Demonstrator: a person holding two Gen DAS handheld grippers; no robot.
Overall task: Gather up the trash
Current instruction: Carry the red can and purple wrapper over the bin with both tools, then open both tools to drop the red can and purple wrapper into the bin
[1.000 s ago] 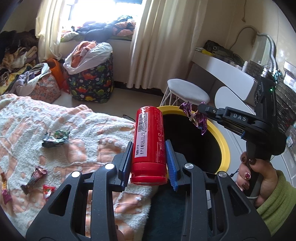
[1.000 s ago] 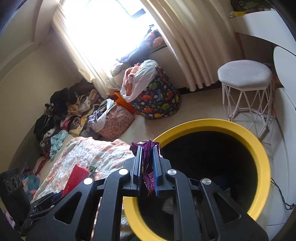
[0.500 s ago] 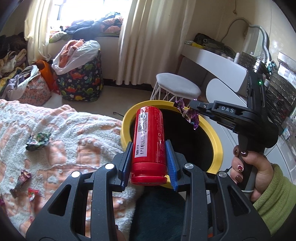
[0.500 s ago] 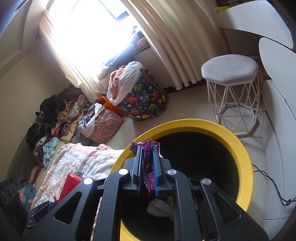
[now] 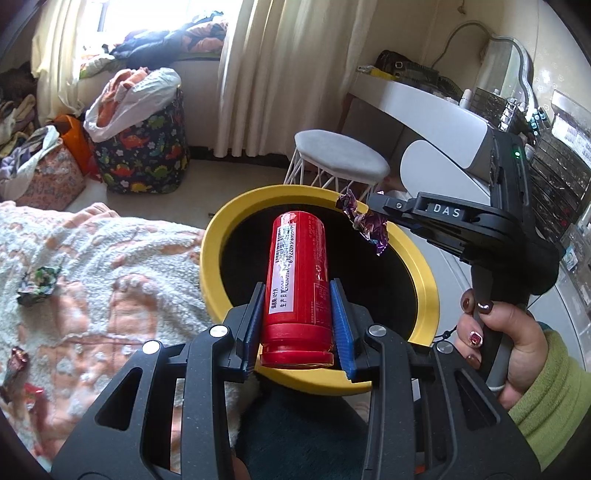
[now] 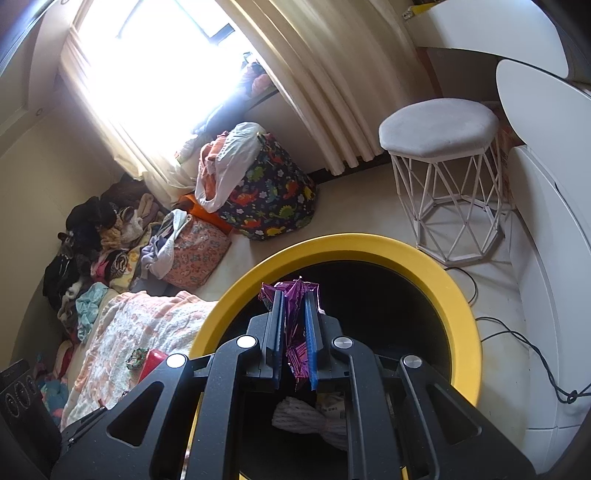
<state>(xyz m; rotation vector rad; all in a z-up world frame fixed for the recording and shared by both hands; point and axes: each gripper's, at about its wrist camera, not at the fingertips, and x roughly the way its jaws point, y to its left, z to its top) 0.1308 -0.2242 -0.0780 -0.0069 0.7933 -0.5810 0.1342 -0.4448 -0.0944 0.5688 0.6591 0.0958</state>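
Left wrist view: left gripper (image 5: 297,314) clamps a red can (image 5: 297,284) at frame centre over the yellow-rimmed bin (image 5: 424,291); right gripper (image 5: 369,214), tilted downward, pinches a purple wrapper (image 5: 365,225), possibly foil.

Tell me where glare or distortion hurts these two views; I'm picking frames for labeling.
Right wrist view: the window is blown out white, the curtain bends strongly. Left wrist view: evenly lit, the red can label is sharp, mild glare at the window, edges curve around the desk.

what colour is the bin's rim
Yellow; the bin is black inside. It shows best in the right wrist view.
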